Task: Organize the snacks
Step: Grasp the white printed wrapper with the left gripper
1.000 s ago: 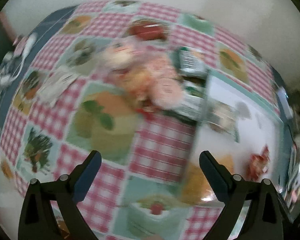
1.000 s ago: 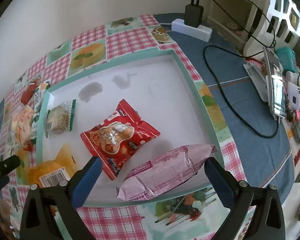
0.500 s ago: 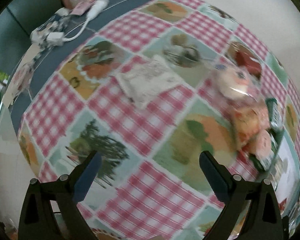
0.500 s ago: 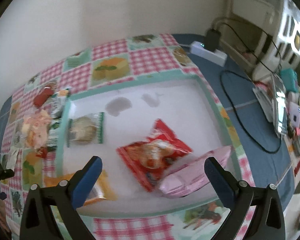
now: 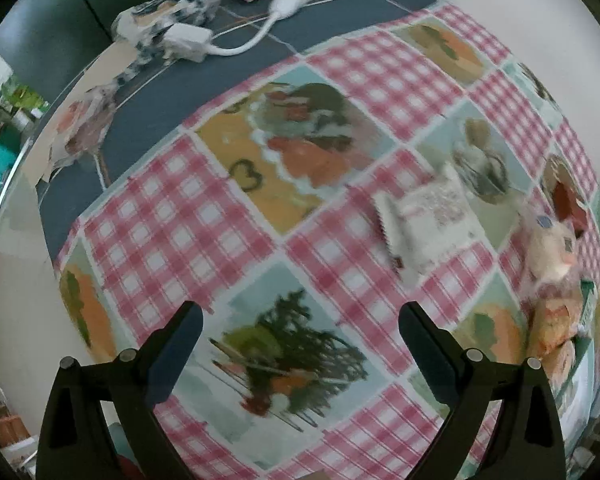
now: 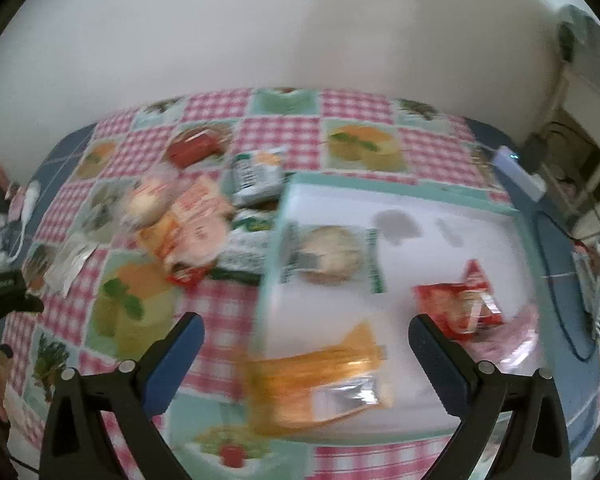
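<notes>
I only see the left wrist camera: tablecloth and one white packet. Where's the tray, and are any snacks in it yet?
Observer: The white tray with a teal rim sits just right of the snack pile. It holds four packets.
Operator: What colours are they?
Observer: An orange packet nearest the camera, a red packet, a pink packet and a clear packet with a round biscuit.
Operator: Is the right tool holding anything?
Observer: No, the right tool is open and empty, above the orange packet.
</notes>
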`<state>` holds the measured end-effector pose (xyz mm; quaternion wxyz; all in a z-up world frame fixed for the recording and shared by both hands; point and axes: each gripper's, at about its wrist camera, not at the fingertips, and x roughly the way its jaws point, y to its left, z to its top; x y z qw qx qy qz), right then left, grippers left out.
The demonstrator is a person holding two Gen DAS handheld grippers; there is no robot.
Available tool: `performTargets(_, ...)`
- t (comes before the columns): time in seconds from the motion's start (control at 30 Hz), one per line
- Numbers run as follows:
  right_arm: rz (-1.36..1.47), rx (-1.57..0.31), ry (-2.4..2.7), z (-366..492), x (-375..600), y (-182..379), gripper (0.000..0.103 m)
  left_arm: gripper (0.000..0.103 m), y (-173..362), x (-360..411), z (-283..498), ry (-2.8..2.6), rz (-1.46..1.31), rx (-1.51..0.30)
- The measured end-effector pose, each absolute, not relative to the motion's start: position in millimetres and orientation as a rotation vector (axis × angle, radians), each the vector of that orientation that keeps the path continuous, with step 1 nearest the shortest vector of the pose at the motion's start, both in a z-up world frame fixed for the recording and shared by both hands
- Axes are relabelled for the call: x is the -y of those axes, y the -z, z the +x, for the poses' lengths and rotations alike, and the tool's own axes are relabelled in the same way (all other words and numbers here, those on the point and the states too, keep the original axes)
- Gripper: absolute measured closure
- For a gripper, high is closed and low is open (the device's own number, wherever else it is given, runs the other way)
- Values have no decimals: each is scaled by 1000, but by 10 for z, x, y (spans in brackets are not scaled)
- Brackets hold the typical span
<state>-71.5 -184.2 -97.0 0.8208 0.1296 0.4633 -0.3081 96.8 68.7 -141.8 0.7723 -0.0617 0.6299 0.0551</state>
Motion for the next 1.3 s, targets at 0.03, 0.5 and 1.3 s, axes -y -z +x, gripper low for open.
performTargets(0.03, 275, -990, 646, -677, 1803, 993, 0, 5, 1426, -729, 990, -127, -139, -1365)
performTargets(0.5, 271, -1025, 557, -171, 1555, 1217, 0, 5, 1543, -662, 1445, -32, -120, -1345)
performTargets(1.3, 349, -1022, 525, 324, 2045, 1279, 0, 5, 1951, 32, 1916, 226, 225, -1301)
